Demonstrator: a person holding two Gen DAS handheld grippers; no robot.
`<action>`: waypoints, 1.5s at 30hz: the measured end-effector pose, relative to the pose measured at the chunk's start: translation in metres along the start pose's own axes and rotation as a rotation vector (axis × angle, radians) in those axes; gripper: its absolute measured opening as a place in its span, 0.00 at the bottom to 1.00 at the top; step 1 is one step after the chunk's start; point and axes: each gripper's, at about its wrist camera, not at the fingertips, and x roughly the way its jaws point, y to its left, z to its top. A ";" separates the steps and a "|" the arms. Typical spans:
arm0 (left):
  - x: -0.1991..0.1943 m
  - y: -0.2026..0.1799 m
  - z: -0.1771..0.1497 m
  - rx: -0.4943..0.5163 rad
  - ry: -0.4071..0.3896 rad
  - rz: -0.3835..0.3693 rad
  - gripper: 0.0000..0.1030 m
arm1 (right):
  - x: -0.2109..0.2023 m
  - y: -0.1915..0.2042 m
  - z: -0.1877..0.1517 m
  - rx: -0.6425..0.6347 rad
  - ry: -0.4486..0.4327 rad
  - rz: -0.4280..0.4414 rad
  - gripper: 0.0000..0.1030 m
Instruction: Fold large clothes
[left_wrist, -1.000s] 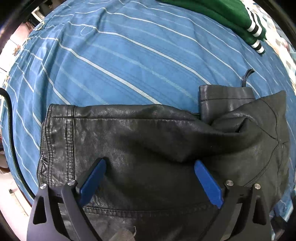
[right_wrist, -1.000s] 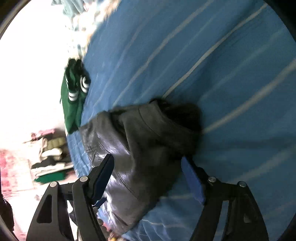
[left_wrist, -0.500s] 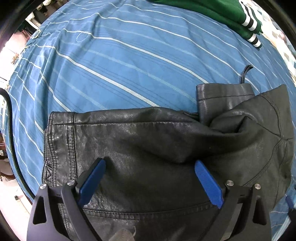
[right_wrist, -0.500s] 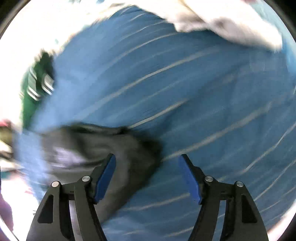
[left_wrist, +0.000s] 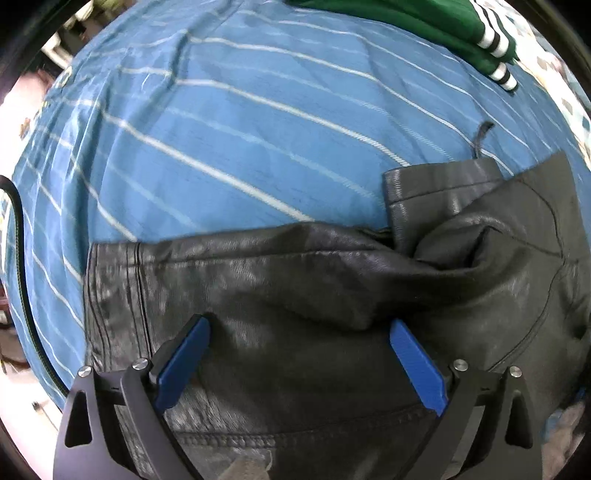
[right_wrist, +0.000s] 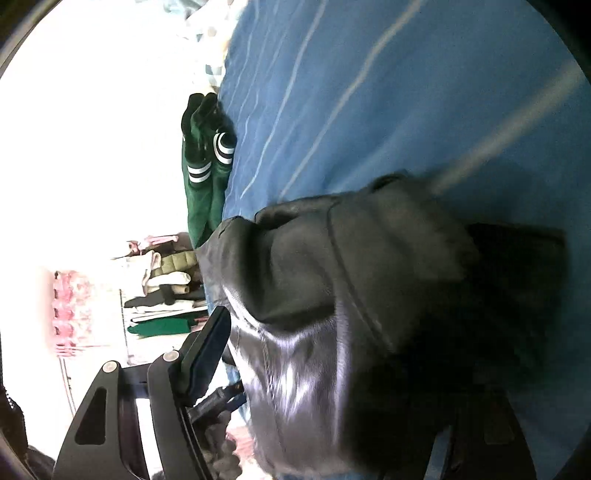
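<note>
A black leather jacket (left_wrist: 314, 295) lies partly folded on a blue striped bedsheet (left_wrist: 221, 129). My left gripper (left_wrist: 299, 328) hovers open just above its near part, blue pads (left_wrist: 183, 363) spread wide, holding nothing. A sleeve cuff (left_wrist: 436, 188) sticks out at the right. In the right wrist view the jacket (right_wrist: 351, 314) fills the lower middle and covers the space between my right gripper's fingers. The left finger (right_wrist: 203, 350) shows beside the jacket; the right finger is hidden in the dark leather.
A green garment with white-striped cuffs (left_wrist: 443, 26) lies at the far edge of the bed; it also shows in the right wrist view (right_wrist: 205, 166). Stacked folded clothes (right_wrist: 162, 295) sit on shelving beyond the bed edge. A black cable (left_wrist: 18, 258) runs along the left.
My left gripper barely moved, drifting slightly over the jacket. My right gripper swung away over the sheet, then back, and is now close against the jacket's end.
</note>
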 end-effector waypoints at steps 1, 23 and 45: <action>0.000 -0.004 0.003 0.014 -0.006 0.011 0.98 | 0.006 0.002 0.004 0.000 -0.007 0.003 0.57; 0.006 -0.147 0.122 0.172 -0.055 -0.291 0.98 | -0.050 0.200 0.057 -0.272 -0.258 -0.045 0.16; -0.112 0.221 -0.062 -0.572 -0.165 -0.046 0.98 | 0.261 0.228 -0.185 -0.713 0.510 -0.469 0.55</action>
